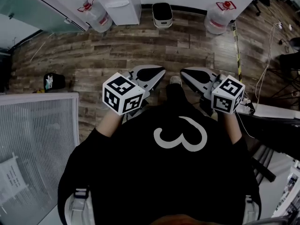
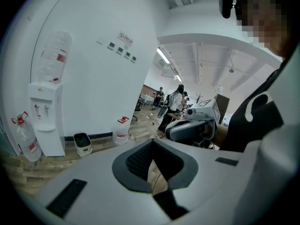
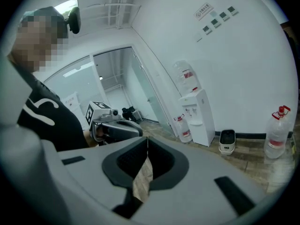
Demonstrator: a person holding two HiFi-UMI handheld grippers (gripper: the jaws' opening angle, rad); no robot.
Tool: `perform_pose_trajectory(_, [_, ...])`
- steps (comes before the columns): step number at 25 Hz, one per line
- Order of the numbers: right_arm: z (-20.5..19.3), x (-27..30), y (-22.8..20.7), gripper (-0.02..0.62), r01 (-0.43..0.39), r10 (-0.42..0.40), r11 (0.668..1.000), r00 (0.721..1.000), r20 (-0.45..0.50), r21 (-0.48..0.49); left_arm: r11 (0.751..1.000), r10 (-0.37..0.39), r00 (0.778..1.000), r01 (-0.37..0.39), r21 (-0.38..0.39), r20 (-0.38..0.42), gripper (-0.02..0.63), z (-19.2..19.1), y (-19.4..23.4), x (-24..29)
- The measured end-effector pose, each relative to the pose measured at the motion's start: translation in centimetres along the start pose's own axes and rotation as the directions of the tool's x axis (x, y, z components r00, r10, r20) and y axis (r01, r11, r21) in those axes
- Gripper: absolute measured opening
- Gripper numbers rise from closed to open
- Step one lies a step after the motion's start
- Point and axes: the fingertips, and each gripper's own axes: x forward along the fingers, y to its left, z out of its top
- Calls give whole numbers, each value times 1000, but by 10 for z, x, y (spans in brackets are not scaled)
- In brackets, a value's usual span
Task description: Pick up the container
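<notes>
No container that I can tell as the task's own shows in any view. A person in a black shirt holds both grippers close to the chest, over a wooden floor [image 1: 140, 46]. My left gripper [image 1: 152, 74] is shut with nothing between its jaws; in its own view the closed tips [image 2: 152, 142] point toward a white wall. My right gripper [image 1: 191, 75] is also shut and empty, its tips [image 3: 147, 139] meeting in its own view. Each gripper view shows the other gripper: the right one [image 2: 193, 123] and the left one [image 3: 115, 125].
A white water dispenser [image 1: 117, 3] stands at the far wall, with a water bottle [image 1: 98, 17] beside it and another [image 1: 218, 18] further right. Between them sits a small white bin [image 1: 162, 15]. A grey ribbed surface [image 1: 37, 139] lies at the left; cables [image 1: 268, 60] trail at the right.
</notes>
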Motion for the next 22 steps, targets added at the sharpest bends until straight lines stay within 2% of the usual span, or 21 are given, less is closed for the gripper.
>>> perform_pose_trajectory(7, [33,39,-89,26,-27,27,1000,1000,-2,8,999,38,999,-38,-24,-21,14,27,77,45])
perform_pose_trajectory(17, [99,103,-271,26,-84,87,993,996,-33,84,993,68,993,-76,-85,-98,14,93,230,160])
perform_pose_trajectory(22, [111,120,-338,26,-93,99,990,994,-44,110,995,55,996,-62,-82,-75,14,112,277,198])
